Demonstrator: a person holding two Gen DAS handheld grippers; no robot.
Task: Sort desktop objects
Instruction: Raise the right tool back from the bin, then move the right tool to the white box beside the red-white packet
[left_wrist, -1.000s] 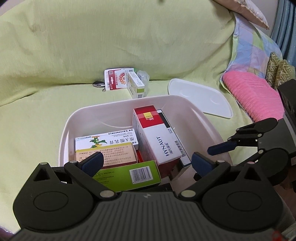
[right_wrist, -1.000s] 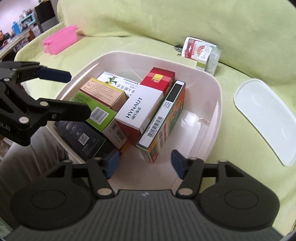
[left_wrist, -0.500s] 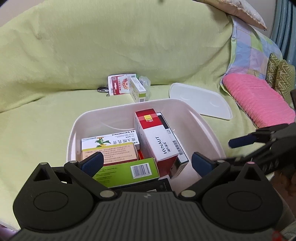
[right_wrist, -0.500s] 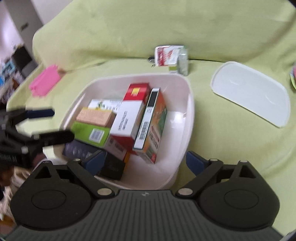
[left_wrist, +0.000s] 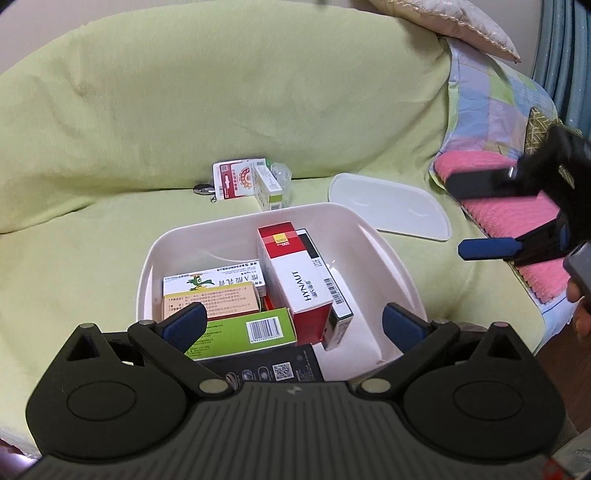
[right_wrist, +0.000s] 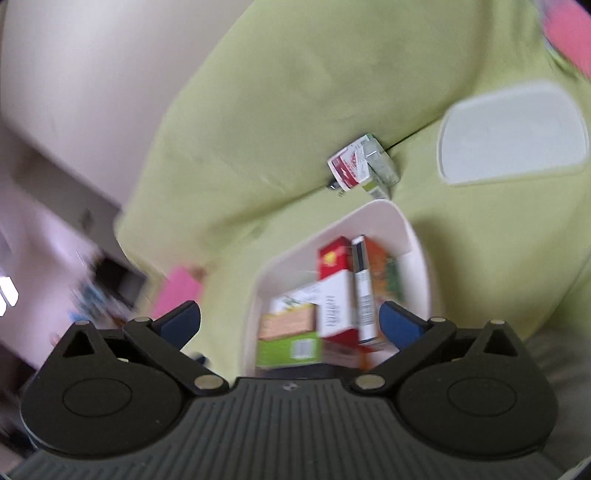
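The pale pink plastic bin (left_wrist: 373, 243) on the green-covered sofa (left_wrist: 74, 258) holds packed cartons, among them a red-and-white box (left_wrist: 295, 273), while a red-and-white packet (left_wrist: 236, 181) and small green-and-white box (left_wrist: 267, 186) lie behind it, near the white plastic lid (left_wrist: 391, 212). Both the left claw (left_wrist: 291, 325) and right claw (right_wrist: 290, 321) stand wide apart, holding nothing. If the loose pair belongs in the bin, a good grasp takes one item squarely across its narrow sides.

Green-covered sofa (left_wrist: 110, 236); bin (left_wrist: 384, 258); lid (left_wrist: 388, 206); perhaps keys (left_wrist: 204, 190)
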